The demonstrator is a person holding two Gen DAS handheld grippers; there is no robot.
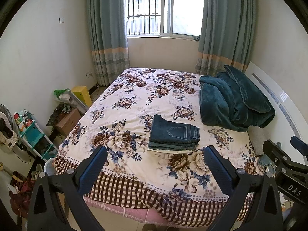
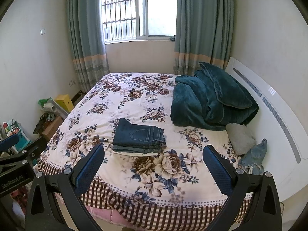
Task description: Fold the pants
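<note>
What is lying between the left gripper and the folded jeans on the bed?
Only bare floral bedspread. In the left wrist view, nothing lies between the open left gripper and the folded jeans; a white edge shows under the jeans.

Pants: dark blue denim, lower centre of my left view. Bedspread: white ground, brown, cream and blue floral print, brown-and-white check border. Blanket: deep teal, right. Curtains: grey-green with an orange band and plaid hem. My finger pads: blue on black arms.

Folded dark jeans on bed
</note>
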